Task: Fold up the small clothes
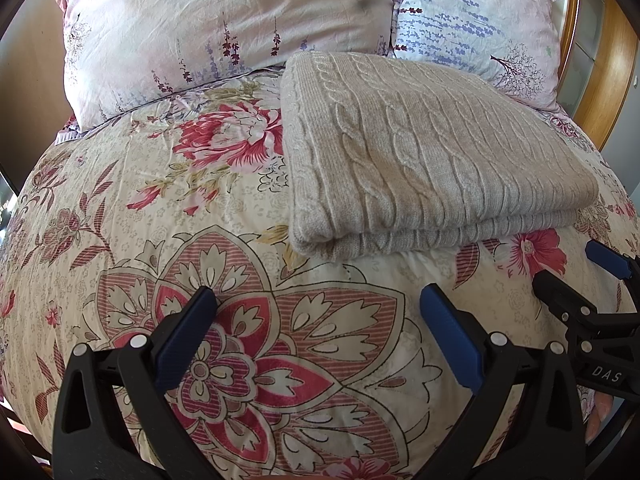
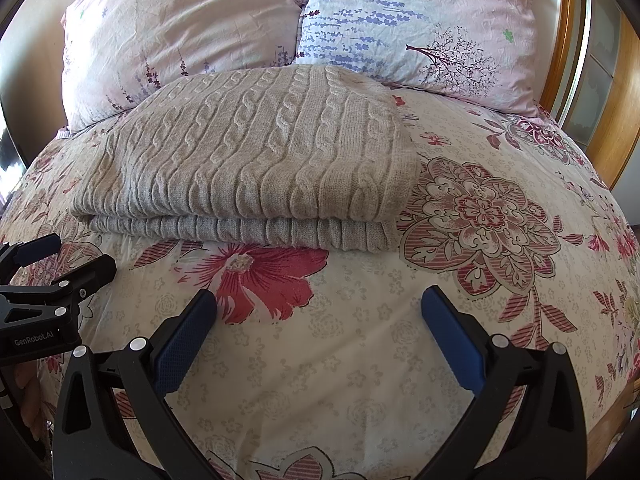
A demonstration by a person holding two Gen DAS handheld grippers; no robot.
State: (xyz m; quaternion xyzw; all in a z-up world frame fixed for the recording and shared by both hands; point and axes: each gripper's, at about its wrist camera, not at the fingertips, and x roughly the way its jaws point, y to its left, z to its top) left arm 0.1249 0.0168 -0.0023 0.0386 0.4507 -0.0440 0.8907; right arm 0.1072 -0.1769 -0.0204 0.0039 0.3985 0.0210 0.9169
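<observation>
A beige cable-knit sweater (image 1: pixel 432 152) lies folded into a flat rectangle on the floral duvet (image 1: pixel 200 208), its doubled edge facing me. The right wrist view shows the same sweater (image 2: pixel 256 160) just ahead and to the left. My left gripper (image 1: pixel 318 300) is open over the duvet, short of the sweater's near edge, nothing between its blue-padded fingers. My right gripper (image 2: pixel 318 300) is also open and empty, a little back from the sweater. Each gripper shows at the edge of the other's view: the right gripper (image 1: pixel 576 276), the left gripper (image 2: pixel 64 256).
Two floral pillows (image 1: pixel 224 28) (image 1: pixel 476 20) lean behind the sweater at the head of the bed. A wooden headboard frame (image 2: pixel 576 60) curves along the right. Bare duvet (image 2: pixel 500 208) spreads to the right of the sweater and toward me.
</observation>
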